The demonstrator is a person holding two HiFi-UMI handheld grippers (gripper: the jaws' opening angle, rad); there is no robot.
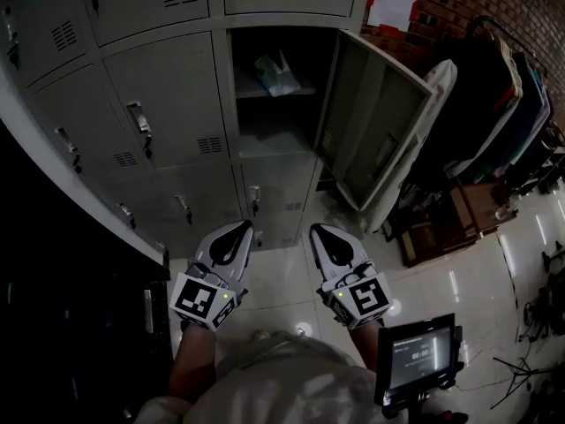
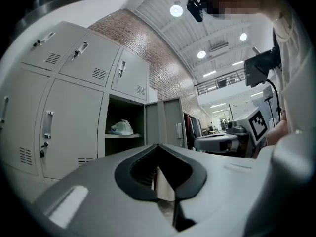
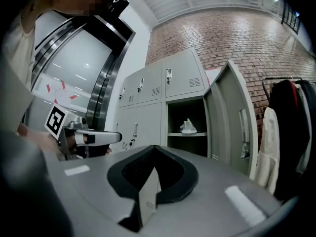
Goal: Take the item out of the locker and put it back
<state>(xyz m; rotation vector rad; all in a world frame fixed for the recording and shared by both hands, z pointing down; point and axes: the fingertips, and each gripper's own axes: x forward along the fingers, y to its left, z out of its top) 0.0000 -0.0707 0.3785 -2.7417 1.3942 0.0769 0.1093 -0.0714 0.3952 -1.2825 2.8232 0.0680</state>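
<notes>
Grey steel lockers fill the wall ahead, and one compartment [image 1: 275, 87] stands open above pale glossy floor tiles. The task's thing, a crumpled whitish plastic bag [image 1: 278, 76], lies on the shelf [image 1: 256, 96] inside that compartment, towards the back. Whether anything is in the bag cannot be told. Nothing shows under the shelf, though it is dark there. Every other locker in view is closed.

The open door [image 1: 380, 131] hangs out to the right of the compartment. Past it a white cloth [image 1: 430, 122] leans against the door, and beyond that dark coats hang on a rack [image 1: 503, 95].

Both tongs are held low and well apart from the locker. The left gripper [image 1: 240, 228] and the right gripper [image 1: 320, 230] both have their jaws clenched together with nothing between them, so the taking-out looks not yet begun.

The main risk I see is reaching in with the jaws pressed together. They would only shove the soft bag deeper along the shelf. A bag like this is also likely to be caught by a single loose fold. It could then slip free or spill as it comes over the shelf edge. The door narrows the approach on the right, so the right gripper could knock it and swing it into the way. The dark inside makes the depth hard to judge, and a jaw tip could strike the shelf edge.
</notes>
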